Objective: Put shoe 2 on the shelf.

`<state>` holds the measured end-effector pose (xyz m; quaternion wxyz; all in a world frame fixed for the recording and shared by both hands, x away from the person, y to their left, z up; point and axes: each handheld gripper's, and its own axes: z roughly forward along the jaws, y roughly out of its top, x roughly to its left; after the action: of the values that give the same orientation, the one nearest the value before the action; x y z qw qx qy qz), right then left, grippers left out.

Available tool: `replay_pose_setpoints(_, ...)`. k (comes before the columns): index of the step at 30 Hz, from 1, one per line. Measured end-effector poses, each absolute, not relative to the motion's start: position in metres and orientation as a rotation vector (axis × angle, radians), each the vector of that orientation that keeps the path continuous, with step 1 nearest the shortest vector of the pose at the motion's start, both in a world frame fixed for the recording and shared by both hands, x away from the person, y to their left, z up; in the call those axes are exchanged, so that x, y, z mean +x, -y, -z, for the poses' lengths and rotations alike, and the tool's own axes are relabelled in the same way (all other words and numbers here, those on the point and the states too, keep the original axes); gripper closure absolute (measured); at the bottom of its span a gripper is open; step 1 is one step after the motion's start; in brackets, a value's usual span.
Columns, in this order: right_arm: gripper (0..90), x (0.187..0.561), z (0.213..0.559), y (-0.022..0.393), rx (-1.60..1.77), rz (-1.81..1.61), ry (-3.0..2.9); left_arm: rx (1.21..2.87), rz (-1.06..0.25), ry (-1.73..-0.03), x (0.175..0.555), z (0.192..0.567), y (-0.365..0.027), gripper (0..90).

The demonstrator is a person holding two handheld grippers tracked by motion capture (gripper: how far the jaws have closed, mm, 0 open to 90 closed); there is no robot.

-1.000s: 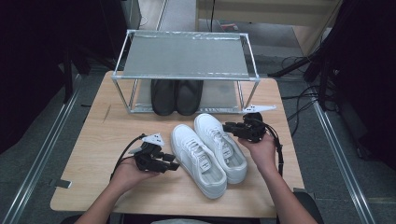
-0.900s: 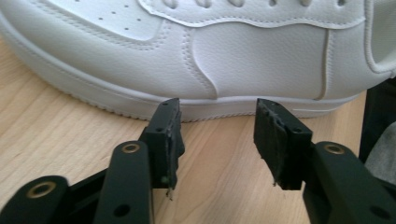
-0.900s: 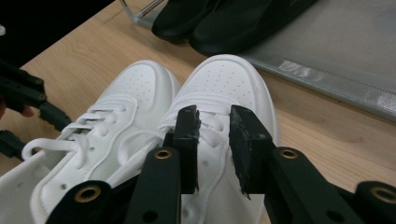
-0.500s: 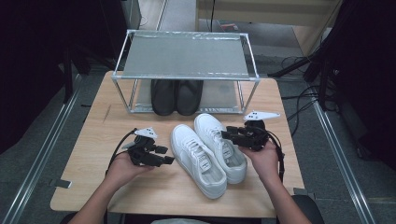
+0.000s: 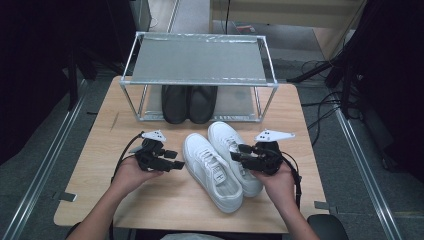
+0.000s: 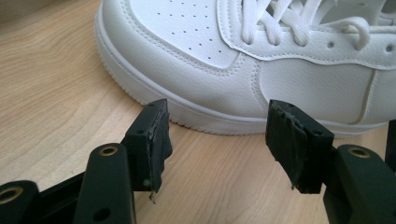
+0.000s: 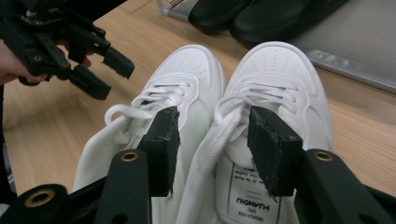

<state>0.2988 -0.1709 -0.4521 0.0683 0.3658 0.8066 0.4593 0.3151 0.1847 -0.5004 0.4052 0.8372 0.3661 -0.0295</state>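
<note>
The right claw [image 5: 240,153] stands with its jaws apart, and they have just been opening; nothing is clamped, they hover over the collar of the right white shoe [image 5: 235,155]. The left claw [image 5: 176,160] is also open and empty, just beside the sole of the left white shoe [image 5: 210,170]. Both shoes lie together on the table [image 5: 100,150], in front of the rack [image 5: 200,60] holding black shoes [image 5: 189,102]. I think a grip on the soft collar alone could slip, and the shoe would tip.
</note>
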Motion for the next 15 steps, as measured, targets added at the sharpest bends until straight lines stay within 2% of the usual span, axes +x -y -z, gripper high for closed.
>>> replay_pose_setpoints(7, 45.3, 0.286, 0.458, 0.161, 1.135, -1.332, -2.412, 2.106, 0.07, -0.932, 0.322, 0.499, -0.188, 40.3)
replay_pose_setpoints(15, 41.0, 0.276, 0.464, 0.155, 1.148, -1.312, -2.417, 2.089, 0.068, -0.937, 0.331, 0.498, -0.193, 40.3)
